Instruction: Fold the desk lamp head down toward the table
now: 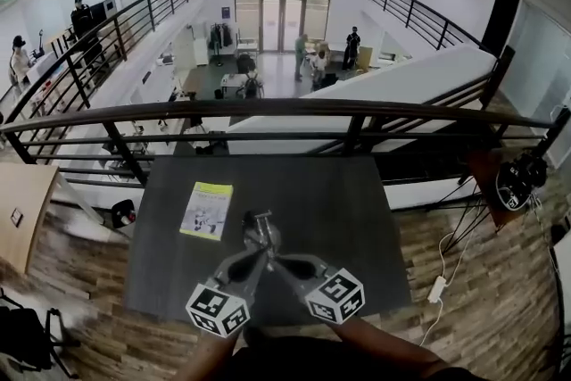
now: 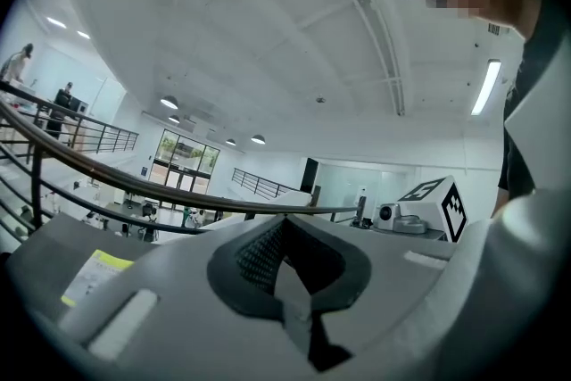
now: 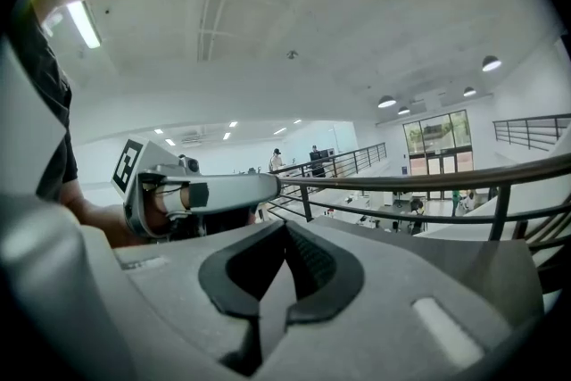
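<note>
Writing: leaflet (image 1: 206, 211) (print unreadable) lay toward the left edge of the counter (image 1: 357, 210).
Lamp: desk lamp (image 1: 260, 232) stood near the front edge, middle.
Jaws: left gripper (image 1: 253, 258), right gripper (image 1: 279, 262) both closed, empty, beside it.

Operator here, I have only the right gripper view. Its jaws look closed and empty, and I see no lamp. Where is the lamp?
Observer: In the head view the desk lamp stands on the dark table, where the left gripper and the right gripper meet.
Operator: Is something else on the table?
Observer: A leaflet with a yellow top lies flat, left of the lamp.
Operator: And the left gripper's jaws?
Observer: In its own view they are together, nothing between them.
</note>
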Motion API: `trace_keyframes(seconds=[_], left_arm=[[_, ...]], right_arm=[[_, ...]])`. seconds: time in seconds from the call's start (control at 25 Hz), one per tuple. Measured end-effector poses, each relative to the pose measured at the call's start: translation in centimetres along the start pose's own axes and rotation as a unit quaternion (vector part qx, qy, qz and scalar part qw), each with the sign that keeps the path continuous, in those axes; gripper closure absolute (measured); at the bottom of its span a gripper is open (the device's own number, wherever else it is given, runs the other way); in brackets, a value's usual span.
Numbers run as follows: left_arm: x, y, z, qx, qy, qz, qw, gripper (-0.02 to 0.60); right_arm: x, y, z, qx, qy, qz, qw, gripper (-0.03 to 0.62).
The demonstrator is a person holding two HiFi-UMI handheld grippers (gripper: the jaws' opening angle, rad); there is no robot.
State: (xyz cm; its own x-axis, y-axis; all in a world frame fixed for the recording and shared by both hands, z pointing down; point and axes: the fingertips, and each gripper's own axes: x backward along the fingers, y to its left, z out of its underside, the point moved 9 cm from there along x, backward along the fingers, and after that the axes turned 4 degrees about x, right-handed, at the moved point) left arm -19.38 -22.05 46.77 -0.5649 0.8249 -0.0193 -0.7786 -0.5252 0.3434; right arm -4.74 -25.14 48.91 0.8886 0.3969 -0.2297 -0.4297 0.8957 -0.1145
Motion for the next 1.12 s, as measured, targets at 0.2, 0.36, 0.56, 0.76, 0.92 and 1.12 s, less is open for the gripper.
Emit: trace_keyframes(seconds=[0.2, 0.36, 0.56, 0.76, 0.92, 1.12], left_arm=[[-0.5, -4.1, 1.9, 0.002, -0.001, -0.031, 0.9995, 0.581], [-0.4, -7.7, 3.8, 0.007, 0.003, -0.046, 0.9989, 0.581], [0.2, -11.5, 5.6, 0.001, -0.002, -0.071, 0.9975, 0.581], [2.2, -13.5, 6.1, -0.006, -0.009, -0.093, 0.9956, 0.581], [3.9, -14.4, 6.0, -0.009, -0.013, -0.110, 0.9938, 0.581], [6.0, -15.3, 6.1, -0.015, -0.018, -0.112, 0.9934, 0.581]], right_arm=[[3.8, -0.3, 1.1, -0.002, -0.003, -0.030, 1.000, 0.591], [6.8, 0.3, 2.1, -0.001, -0.005, -0.053, 0.999, 0.591], [9.6, 0.9, 3.3, 0.003, -0.014, -0.077, 0.997, 0.591], [10.9, 2.2, 3.2, 0.008, -0.028, -0.086, 0.996, 0.591], [11.5, 3.7, 3.2, 0.008, -0.033, -0.096, 0.995, 0.591], [11.6, 5.7, 3.2, 0.012, -0.041, -0.090, 0.995, 0.591]])
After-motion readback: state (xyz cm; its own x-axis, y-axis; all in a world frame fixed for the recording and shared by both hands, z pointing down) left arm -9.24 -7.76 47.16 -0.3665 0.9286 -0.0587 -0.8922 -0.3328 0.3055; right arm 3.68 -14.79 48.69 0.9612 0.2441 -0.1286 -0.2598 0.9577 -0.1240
